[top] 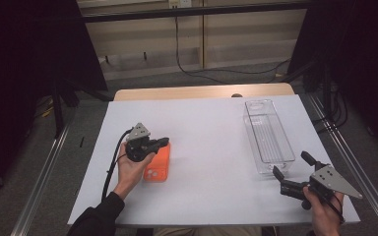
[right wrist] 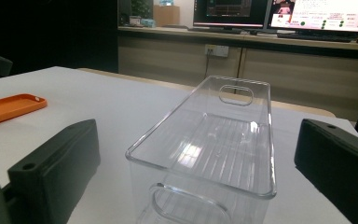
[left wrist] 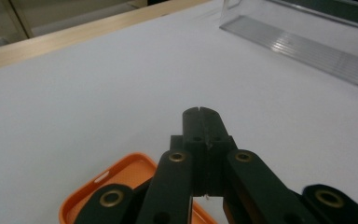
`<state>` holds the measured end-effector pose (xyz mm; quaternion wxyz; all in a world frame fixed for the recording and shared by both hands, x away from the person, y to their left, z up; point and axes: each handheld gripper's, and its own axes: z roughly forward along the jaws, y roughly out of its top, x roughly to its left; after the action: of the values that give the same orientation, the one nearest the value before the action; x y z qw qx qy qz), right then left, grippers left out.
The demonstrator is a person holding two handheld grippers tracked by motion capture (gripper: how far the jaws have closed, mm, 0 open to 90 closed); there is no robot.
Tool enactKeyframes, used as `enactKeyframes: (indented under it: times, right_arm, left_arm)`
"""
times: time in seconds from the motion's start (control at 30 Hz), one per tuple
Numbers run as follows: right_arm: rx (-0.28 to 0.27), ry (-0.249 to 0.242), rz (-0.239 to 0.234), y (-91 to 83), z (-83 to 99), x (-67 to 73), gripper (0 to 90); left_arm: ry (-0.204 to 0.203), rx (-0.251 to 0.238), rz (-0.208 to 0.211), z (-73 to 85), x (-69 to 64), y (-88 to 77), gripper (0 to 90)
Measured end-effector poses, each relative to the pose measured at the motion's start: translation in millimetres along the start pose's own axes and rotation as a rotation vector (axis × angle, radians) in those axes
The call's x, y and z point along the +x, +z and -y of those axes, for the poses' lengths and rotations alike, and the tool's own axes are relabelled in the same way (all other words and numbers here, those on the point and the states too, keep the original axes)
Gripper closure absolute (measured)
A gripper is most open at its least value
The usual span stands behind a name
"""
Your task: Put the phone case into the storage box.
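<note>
An orange phone case (top: 158, 164) lies open side up on the white table cover, left of centre, and its rim (left wrist: 121, 169) shows under my left jaws. My left gripper (top: 164, 141) hovers over the case's far end, shut with nothing between its tips (left wrist: 200, 113). A clear plastic bin (top: 267, 136) stands empty at the right. My right gripper (top: 292, 164) is open at the bin's near end, its black jaws on either side of the bin's near wall (right wrist: 200, 179) without touching. The orange case (right wrist: 10, 107) is far left in the right gripper view.
The white cover (top: 206, 128) lies on a wooden table whose far edge (top: 202, 92) shows. Black cables trail across the floor behind. Metal rails run along both sides of the table. Monitors (right wrist: 279, 11) stand on a counter beyond.
</note>
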<state>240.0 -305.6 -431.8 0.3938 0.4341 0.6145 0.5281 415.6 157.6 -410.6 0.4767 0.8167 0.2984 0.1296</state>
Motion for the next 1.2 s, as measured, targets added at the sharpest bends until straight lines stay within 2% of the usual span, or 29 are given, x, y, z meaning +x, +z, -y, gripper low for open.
enactKeyframes:
  times: [0.13,0.2,0.27,0.37,0.4,0.43,0.47,0.5,0.57,0.8,0.93,1.03,1.2]
  right_arm:
    - [0.001,-0.002,-0.002,-0.2,0.0,0.2,0.0]
    - [0.001,-0.002,-0.001,0.1,0.1,0.0,0.0]
    - [0.001,-0.003,0.0,0.1,0.1,0.1,0.0]
    - [0.001,-0.002,-0.001,-0.2,0.1,0.2,0.0]
    - [0.002,-0.002,-0.001,-0.1,0.1,0.1,0.0]
    - [0.001,-0.001,-0.002,-0.1,0.1,0.1,0.0]
    - [0.0,-0.001,-0.002,-0.2,0.0,0.0,0.0]
    - [0.0,-0.002,-0.003,-0.1,0.1,-0.1,0.0]
    - [0.001,-0.002,-0.003,-0.1,0.2,-0.2,0.0]
    - [0.003,-0.003,-0.001,-0.5,0.2,0.1,0.0]
    - [0.007,-0.006,0.003,0.5,0.6,0.2,0.0]
    - [0.004,-0.007,-0.002,0.3,0.4,0.4,0.0]
    - [0.009,-0.006,0.0,-0.1,0.7,-0.2,0.0]
  left_arm:
    - [0.028,0.055,-0.012,-6.3,0.3,6.7,90.0]
    - [0.042,0.08,-0.004,-8.5,0.5,10.3,90.0]
    - [0.032,0.089,0.007,-10.0,1.1,15.1,90.0]
    - [0.025,0.106,-0.004,-10.6,3.0,22.3,90.0]
    - [0.037,0.115,-0.018,-10.6,3.8,24.2,90.0]
    - [0.032,0.128,-0.01,-10.4,4.0,26.5,90.0]
    - [0.051,0.147,-0.028,-10.4,4.8,28.4,90.0]
    - [0.04,0.154,-0.022,-10.2,5.8,30.5,90.0]
    - [0.049,0.183,-0.023,-10.8,6.9,34.2,90.0]
    - [0.041,0.269,-0.026,-7.8,14.5,48.7,90.0]
    - [0.039,0.3,-0.031,-7.9,16.2,56.2,90.0]
    - [0.063,0.334,-0.027,-7.3,16.2,61.6,90.0]
    - [0.055,0.334,-0.028,-6.8,19.0,59.1,90.0]
